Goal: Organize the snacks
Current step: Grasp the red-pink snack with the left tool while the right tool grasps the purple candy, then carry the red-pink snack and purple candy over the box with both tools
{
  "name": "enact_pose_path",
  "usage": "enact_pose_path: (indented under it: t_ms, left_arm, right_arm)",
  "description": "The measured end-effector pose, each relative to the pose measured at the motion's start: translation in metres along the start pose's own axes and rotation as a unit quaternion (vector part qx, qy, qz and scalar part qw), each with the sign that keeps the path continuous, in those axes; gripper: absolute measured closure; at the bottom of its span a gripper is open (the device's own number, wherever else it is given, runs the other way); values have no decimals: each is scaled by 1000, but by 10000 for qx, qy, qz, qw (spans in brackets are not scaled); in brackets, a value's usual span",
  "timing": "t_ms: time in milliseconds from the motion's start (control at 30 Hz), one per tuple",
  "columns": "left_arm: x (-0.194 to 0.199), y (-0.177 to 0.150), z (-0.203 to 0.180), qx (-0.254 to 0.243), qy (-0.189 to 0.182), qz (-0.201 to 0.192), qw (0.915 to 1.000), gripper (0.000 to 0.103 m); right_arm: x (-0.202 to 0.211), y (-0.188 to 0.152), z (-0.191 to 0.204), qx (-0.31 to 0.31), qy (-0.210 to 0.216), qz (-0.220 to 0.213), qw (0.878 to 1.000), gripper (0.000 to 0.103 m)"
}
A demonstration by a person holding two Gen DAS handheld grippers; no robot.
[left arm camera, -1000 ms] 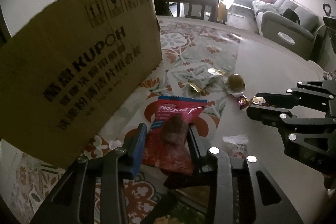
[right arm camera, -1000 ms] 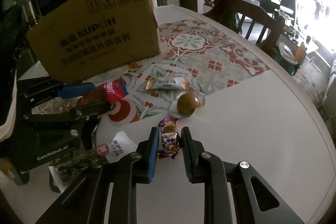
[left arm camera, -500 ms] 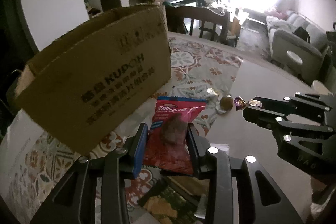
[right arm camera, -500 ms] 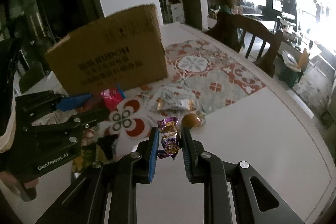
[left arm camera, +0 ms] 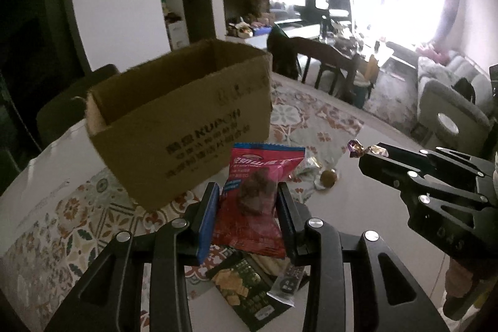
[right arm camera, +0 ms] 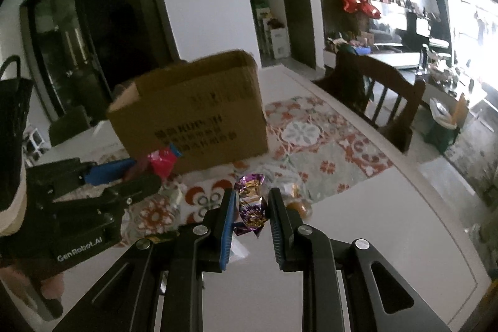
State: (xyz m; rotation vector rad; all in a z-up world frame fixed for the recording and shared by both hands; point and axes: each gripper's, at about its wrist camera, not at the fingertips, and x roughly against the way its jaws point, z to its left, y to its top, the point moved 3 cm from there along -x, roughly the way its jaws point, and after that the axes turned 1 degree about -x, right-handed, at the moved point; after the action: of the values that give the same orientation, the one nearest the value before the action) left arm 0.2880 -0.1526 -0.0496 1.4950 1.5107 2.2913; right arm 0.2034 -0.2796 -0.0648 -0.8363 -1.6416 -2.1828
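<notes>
My left gripper (left arm camera: 246, 207) is clamped on a red snack packet (left arm camera: 255, 201), pads pressing both sides of the dark lump inside it, and the packet hangs clear of the table. My right gripper (right arm camera: 250, 213) is closed on a purple foil-wrapped candy (right arm camera: 251, 204), pinched at the middle with both twisted ends sticking out. Both loads are in the air, in front of the open cardboard box (left arm camera: 183, 120), which stands on the patterned mat (left arm camera: 314, 120) with its mouth facing up.

Left on the table (right arm camera: 358, 238) are a round golden-brown sweet (left arm camera: 328, 177) in a clear wrapper, a silvery wrapped sweet (left arm camera: 306, 165) just beside it, and a dark green cracker pack (left arm camera: 246, 291) under my left fingers.

I judge the next step to be carrying both snacks over the box rim and letting go. The risks I see:

- The candy wrapper is slick foil and my hold is narrow; a jolt could squirt it out short of the box.
- The red packet is floppy, so its free edge could catch the near wall and fold, leaving it draped on the rim.
- My two grippers are near each other; bringing both to the opening together could knock them.
- The box looks light, and a nudge on its wall could slide it along the mat.
</notes>
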Motion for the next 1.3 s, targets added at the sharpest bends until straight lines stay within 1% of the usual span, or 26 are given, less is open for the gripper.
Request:
enact_pose_path:
  t_ms: [100, 367, 700, 1033, 1200, 1300]
  left_arm:
    - [13, 5, 5, 138, 143, -144, 9997, 67]
    - [37, 17, 21, 430, 349, -459, 9974, 67]
    - [51, 32, 43, 703, 593, -793, 9926, 68]
    - [54, 53, 65, 764, 858, -1053, 9878, 68]
    - [50, 64, 75, 808, 923, -1104, 9863, 68]
    - [45, 70, 82, 865, 921, -1067, 9862, 68]
  right_arm:
    - [4, 9, 2, -1, 113, -100, 9999, 80]
    - [9, 29, 12, 14, 406, -337, 9986, 80]
    - [5, 56, 28, 115, 703, -571, 9958, 80]
    - [-12, 88, 39, 188, 826, -807, 9931, 80]
    - [-23, 104, 45, 300, 886, -851, 9920, 80]
    - [-31, 112, 48, 383, 903, -842, 9916, 80]
